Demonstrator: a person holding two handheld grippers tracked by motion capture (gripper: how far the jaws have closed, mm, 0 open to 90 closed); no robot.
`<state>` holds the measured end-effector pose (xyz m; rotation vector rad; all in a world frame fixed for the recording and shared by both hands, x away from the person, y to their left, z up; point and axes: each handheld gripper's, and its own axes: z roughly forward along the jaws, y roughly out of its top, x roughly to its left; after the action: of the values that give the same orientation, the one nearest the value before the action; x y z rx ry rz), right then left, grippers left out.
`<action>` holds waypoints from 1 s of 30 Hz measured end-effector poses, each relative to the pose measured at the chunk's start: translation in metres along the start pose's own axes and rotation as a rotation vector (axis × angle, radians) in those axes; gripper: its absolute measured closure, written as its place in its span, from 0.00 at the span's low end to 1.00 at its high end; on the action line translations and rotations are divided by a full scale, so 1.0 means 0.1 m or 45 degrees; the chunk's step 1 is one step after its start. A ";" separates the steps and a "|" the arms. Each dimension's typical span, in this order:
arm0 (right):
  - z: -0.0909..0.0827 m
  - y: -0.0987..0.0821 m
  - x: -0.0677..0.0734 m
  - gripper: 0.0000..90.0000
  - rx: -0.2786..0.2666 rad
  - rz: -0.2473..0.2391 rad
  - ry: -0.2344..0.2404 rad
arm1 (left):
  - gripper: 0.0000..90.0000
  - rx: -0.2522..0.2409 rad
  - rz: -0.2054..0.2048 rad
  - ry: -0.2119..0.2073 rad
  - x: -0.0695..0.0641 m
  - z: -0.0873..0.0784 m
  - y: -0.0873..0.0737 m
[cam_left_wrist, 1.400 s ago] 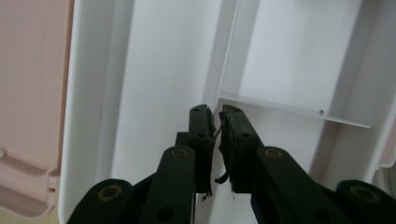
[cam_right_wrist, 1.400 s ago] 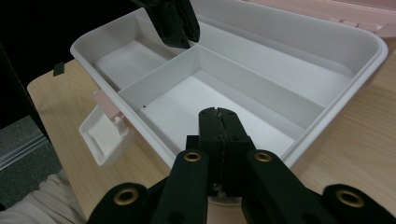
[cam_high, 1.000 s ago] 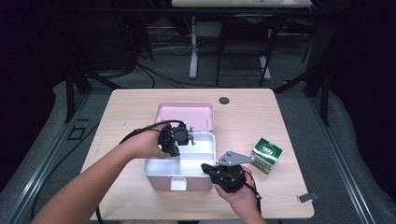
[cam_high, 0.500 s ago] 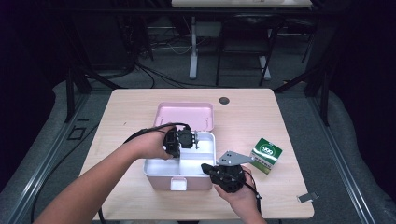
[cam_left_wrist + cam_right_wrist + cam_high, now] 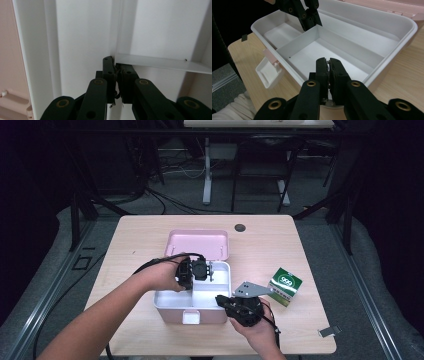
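Note:
A white box (image 5: 165, 303) stands open on the wooden table, its pink lid (image 5: 197, 244) folded back. Thin white dividers (image 5: 297, 40) split its inside into compartments. My left gripper (image 5: 209, 271) reaches down into the box from the left. Its jaws (image 5: 116, 62) are shut on the top edge of a divider (image 5: 160, 63) where two walls meet; the right gripper view shows that same left gripper (image 5: 313, 21) from across the box. My right gripper (image 5: 223, 301) sits at the box's front right corner with its jaws (image 5: 327, 61) shut over the rim (image 5: 387, 60), and nothing shows between them.
A small green carton (image 5: 285, 285) lies on the table right of the box. A dark round disc (image 5: 240, 227) sits near the far edge, and a small grey clip (image 5: 327, 331) near the front right corner. The box's front latch (image 5: 268, 72) hangs open.
My left gripper has edged to the right over the box, onto the divider. The right gripper and the box have kept still.

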<state>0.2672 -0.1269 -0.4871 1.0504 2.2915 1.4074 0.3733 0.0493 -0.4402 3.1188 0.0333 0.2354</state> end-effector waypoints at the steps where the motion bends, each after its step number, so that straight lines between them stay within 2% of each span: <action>1: 0.00 0.00 0.00 0.95 0.001 0.004 -0.002 | 0.95 -0.001 -0.001 -0.001 0.00 0.00 0.00; 8: -0.02 0.00 0.00 0.94 0.002 0.003 0.002 | 0.95 -0.005 -0.004 -0.007 0.01 0.00 0.00; 16: -0.10 0.03 -0.02 0.89 -0.015 0.018 -0.010 | 0.96 0.007 0.033 -0.003 0.01 -0.01 0.01; 19: -0.13 0.04 -0.03 0.88 -0.032 0.013 0.002 | 0.97 0.010 0.038 -0.004 0.00 -0.01 0.01; 23: -0.23 0.08 -0.07 0.84 -0.072 0.026 -0.012 | 0.97 0.004 0.032 -0.013 0.00 -0.05 0.00; 26: -0.29 0.09 -0.13 0.76 -0.096 0.042 -0.027 | 0.98 0.000 0.032 -0.011 0.01 -0.08 -0.01; 27: -0.30 0.09 -0.14 0.76 -0.099 0.048 -0.046 | 0.99 -0.003 0.029 -0.007 0.00 -0.10 -0.01; 30: -0.33 0.08 -0.21 0.74 -0.115 0.078 -0.047 | 0.99 -0.011 0.032 0.017 0.00 -0.17 -0.02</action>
<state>0.2676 -0.1608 -0.4670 1.1176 2.1657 1.4870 0.3705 0.0518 -0.4239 3.1105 -0.0065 0.2557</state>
